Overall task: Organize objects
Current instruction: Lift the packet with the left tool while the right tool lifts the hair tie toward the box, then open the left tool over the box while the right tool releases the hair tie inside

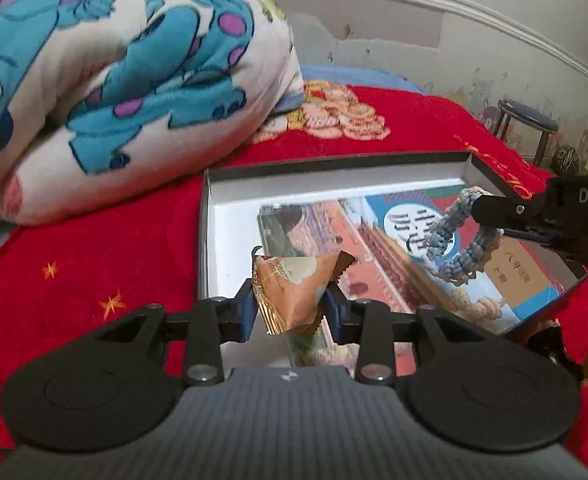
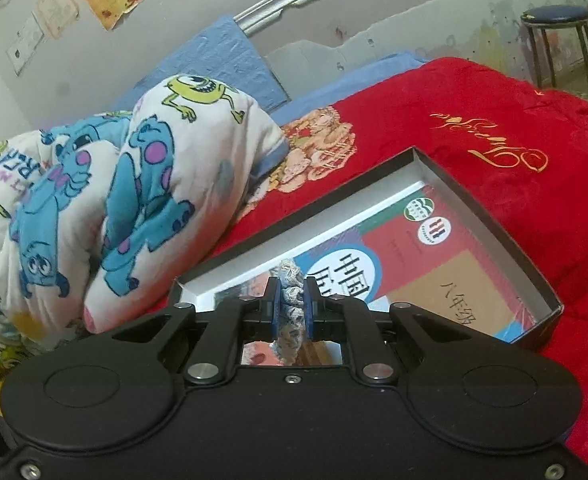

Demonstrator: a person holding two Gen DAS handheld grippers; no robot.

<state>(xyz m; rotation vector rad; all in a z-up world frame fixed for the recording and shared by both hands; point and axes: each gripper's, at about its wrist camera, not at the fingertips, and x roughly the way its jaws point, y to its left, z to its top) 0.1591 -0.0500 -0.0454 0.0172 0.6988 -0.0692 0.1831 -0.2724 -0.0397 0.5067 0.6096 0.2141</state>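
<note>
**Left wrist view: both grippers carry items over the open box**

Left wrist view shows the left gripper (image 1: pixel 292 304) pinching an orange snack packet (image 1: pixel 294 292) by its sides, held just above the near edge of the shallow box (image 1: pixel 210 216) on the red blanket (image 1: pixel 94 264). At about two o'clock, the right gripper (image 1: pixel 493 216) clamps a blue-and-white braided bracelet (image 1: pixel 453 240), which hangs over the textbook (image 1: pixel 525 276) lying inside the box. Right wrist view confirms those fingers (image 2: pixel 274 304) squeezing the bracelet. Both items seem poised for release into the box, gathering loose things together.
</note>
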